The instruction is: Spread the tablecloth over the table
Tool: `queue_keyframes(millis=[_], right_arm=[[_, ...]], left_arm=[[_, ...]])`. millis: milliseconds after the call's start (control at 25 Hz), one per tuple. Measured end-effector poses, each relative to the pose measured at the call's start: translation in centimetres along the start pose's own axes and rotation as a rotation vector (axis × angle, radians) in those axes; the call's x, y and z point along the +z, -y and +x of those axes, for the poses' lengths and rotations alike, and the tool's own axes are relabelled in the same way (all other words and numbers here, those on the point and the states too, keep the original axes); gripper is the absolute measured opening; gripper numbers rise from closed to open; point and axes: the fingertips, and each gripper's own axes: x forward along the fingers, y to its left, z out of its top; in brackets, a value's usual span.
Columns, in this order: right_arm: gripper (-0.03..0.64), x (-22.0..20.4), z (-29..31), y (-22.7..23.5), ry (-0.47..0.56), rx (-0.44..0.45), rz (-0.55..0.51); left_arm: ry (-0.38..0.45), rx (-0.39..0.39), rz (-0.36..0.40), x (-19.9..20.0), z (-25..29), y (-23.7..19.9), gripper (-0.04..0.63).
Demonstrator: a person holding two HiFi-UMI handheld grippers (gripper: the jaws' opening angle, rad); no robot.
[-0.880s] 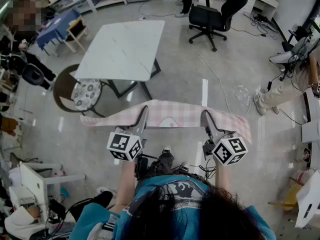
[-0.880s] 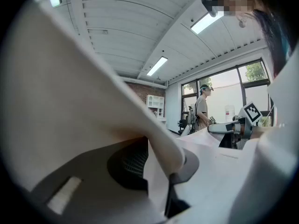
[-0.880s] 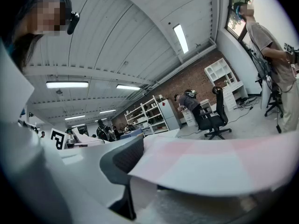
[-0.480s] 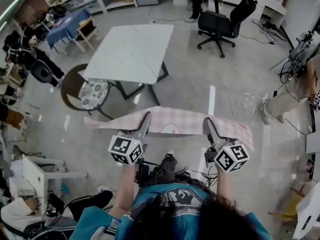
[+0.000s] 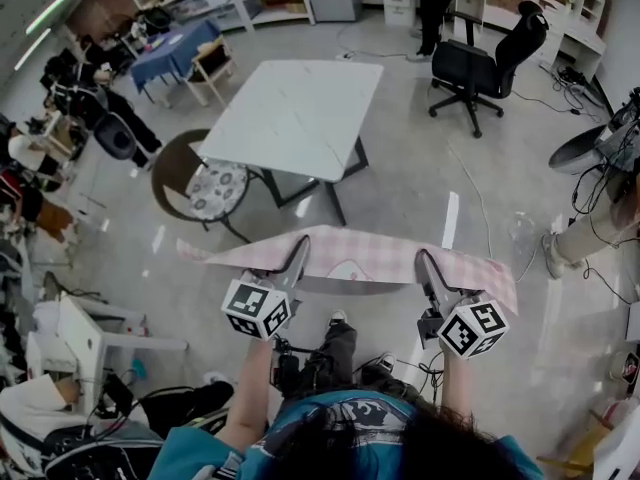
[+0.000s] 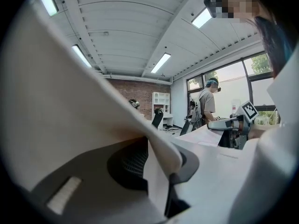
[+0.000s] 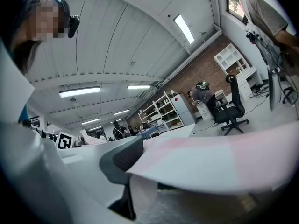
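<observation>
Firmly, left gripper (image 5: 298,250) and right gripper (image 5: 424,261) fingers clamp the tablecloth (image 5: 366,252).

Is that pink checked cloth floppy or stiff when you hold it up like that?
Probably floppy: the tablecloth folds over the jaws of the left gripper, and its end hangs down past the right gripper. Likely light too, since two small pinches hold it all in the air. It might flap or bunch when swung.

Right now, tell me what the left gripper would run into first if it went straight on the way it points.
Probably the near edge of the white table, though depth is hard to judge. The left gripper, its fingers shut on the tablecloth, points toward that table, and nothing else shows in between.
</observation>
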Motion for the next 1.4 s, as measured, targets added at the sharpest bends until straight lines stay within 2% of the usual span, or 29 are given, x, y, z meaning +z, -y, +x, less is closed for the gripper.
queue_keyframes(millis=[200,400,640,1040,1280,1400], right_arm=[[0.089,0.1,3.6,-1.5,-0.001,0.031,-0.011],[0.089,0.9,8.9,-2.1,-0.002,0.041,-0.051],[0.089,2.5,17.0,-5.2,0.030,0.042,-0.084],[0.092,4.6,30.5,-10.3,0.065,0.073,-0.131],[0.092,5.1,31.6,-10.5,0.111,0.090,-0.191],[0.092,6.6,33.0,-10.9,0.123,0.110,-0.233]], left_arm=[[0.024,0.018,0.033,0.7,-0.3,-3.5,0.069],[0.055,0.022,0.021,1.3,1.2,-8.4,0.069],[0.094,-0.018,0.022,4.0,2.5,-16.9,0.071],[0.193,-0.016,0.099,9.6,3.3,-30.4,0.069],[0.262,-0.017,0.164,10.3,3.8,-31.3,0.069],[0.290,-0.002,0.169,11.4,4.3,-32.2,0.069]])
